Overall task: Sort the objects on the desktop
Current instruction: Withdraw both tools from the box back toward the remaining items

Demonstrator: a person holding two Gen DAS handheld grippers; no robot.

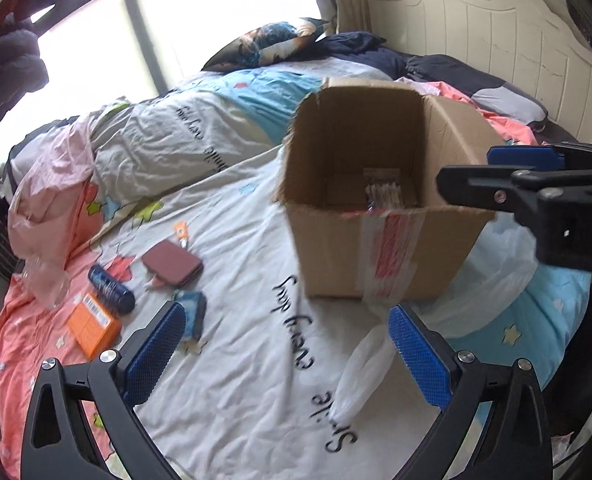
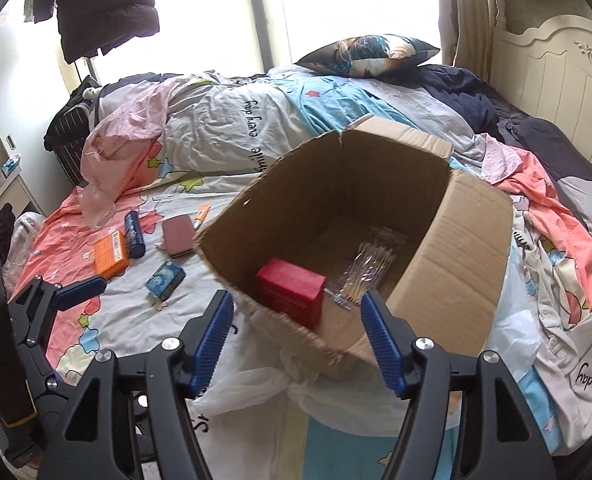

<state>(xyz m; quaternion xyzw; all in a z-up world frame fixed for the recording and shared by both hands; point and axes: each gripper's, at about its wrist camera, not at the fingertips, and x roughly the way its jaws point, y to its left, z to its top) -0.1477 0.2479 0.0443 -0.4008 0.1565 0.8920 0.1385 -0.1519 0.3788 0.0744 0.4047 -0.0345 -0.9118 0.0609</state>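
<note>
Bed (image 2: 255, 312) covered in a printed quilt, cardboard box (image 2: 448, 240) standing open on it, sitting partly on a white plastic bag (image 2: 255, 388). Inside box: red box (image 2: 291, 288) near front wall, clear packet of thin sticks (image 2: 370, 264) just beside it. Left tongs (image 1: 287, 352) spread wide, nothing held, hovering over quilt in front of box. Right tongs (image 2: 296, 340) also wide and empty, above box's near edge. Still loose on quilt, left of box: orange box (image 2: 111, 254), dark blue tube (image 2: 134, 234) touching it, maroon wallet (image 2: 179, 236), small blue patterned box (image 2: 164, 278), small orange-and-white item (image 2: 201, 215), too small to identify. Patterned pillow (image 2: 370, 54) at far side by headboard (image 2: 556, 80).
</note>
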